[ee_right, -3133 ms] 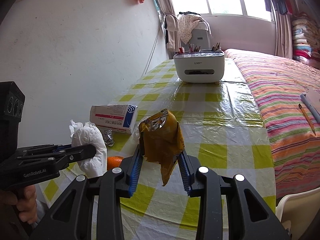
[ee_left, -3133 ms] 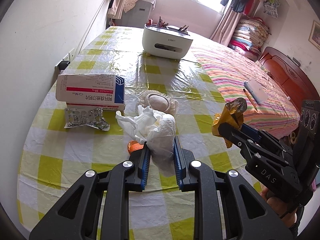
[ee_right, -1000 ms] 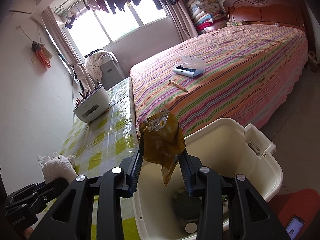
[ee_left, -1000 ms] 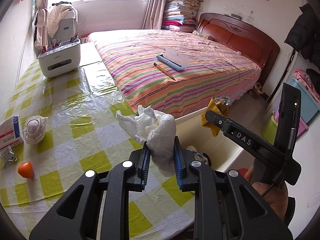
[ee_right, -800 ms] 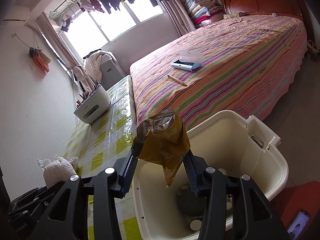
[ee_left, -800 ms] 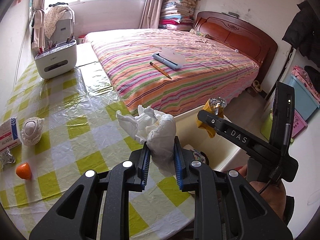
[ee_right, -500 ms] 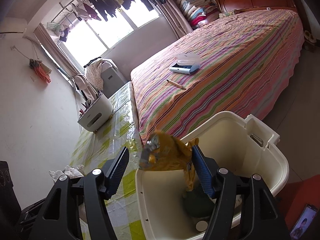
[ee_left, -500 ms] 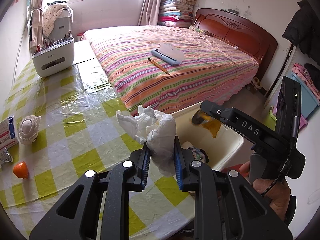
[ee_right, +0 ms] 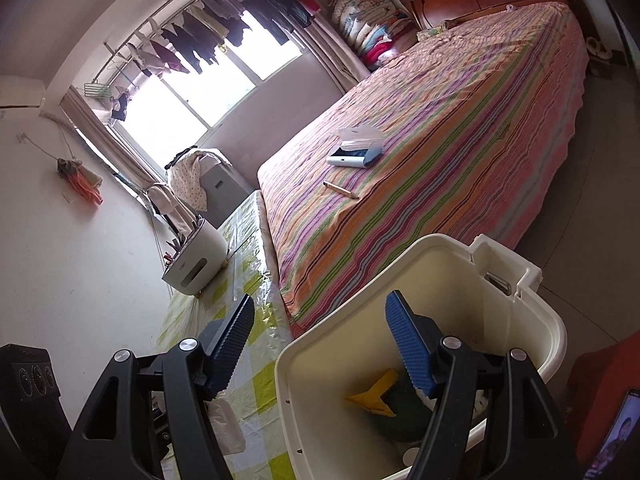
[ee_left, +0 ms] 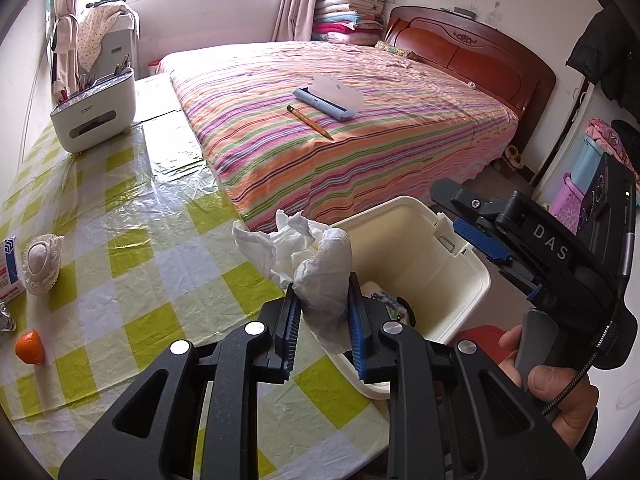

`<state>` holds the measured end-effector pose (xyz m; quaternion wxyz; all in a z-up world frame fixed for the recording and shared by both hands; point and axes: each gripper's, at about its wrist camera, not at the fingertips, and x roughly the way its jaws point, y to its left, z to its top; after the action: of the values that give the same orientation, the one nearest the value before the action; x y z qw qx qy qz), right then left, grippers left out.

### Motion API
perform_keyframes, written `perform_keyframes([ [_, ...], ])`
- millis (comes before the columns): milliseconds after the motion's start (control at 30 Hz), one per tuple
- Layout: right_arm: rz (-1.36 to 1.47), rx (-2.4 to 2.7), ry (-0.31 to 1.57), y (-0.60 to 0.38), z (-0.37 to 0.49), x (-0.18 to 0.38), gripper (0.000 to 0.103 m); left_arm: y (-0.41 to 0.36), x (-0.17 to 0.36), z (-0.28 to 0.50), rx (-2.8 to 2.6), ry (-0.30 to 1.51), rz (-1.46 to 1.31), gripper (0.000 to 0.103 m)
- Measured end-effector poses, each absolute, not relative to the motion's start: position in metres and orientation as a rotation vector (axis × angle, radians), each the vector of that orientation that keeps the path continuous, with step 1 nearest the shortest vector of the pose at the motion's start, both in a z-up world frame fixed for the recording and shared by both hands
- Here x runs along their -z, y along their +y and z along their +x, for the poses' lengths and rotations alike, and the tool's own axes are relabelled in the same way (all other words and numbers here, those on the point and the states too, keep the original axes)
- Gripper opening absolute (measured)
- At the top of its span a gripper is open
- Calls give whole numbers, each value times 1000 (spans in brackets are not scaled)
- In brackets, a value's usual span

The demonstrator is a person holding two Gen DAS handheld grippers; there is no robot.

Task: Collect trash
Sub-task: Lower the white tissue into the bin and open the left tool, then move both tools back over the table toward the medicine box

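Note:
My left gripper (ee_left: 322,300) is shut on a crumpled white tissue (ee_left: 316,256), held over the table's edge beside the cream bin (ee_left: 460,276). In the right wrist view my right gripper (ee_right: 320,308) hangs over the bin's rim (ee_right: 556,332), rolled to one side. Its jaws are opening and nothing is between them. A yellow wrapper (ee_right: 372,396) lies inside the bin on dark green trash. The left wrist view shows the right gripper (ee_left: 460,216) above the bin's far side, with a hand (ee_left: 560,384) on its grip.
On the yellow-checked tablecloth (ee_left: 120,240) lie an orange (ee_left: 29,347), a mask (ee_left: 40,264) and a medicine box (ee_left: 10,264). A white organizer (ee_left: 94,112) stands at the far end. The striped bed (ee_left: 360,152) runs beside the table.
My right gripper opened and the yellow wrapper fell from it into the bin. The left gripper carried the tissue closer to the bin.

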<state>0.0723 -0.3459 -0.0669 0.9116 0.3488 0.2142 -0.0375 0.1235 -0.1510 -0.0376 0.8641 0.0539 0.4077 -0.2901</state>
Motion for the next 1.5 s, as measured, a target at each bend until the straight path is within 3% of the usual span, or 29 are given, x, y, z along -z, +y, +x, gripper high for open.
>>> perform_keyframes([
  [667,816,133,326,-374,50,63,66,-208,66,139,648,958,153,24],
  [767,819,138,321,-374,48,64,66,-210,69,141,646,966,151,36],
  [833,818,136,319,-374,48,64,66,-210,67,141,639,950,146,58],
  [900,818,134,320,-374,49,64,66,-208,65,140,634,928,144,64],
  [1500,750,69,374,-342,72,58,66,-56,6,150,453,828,106,68],
])
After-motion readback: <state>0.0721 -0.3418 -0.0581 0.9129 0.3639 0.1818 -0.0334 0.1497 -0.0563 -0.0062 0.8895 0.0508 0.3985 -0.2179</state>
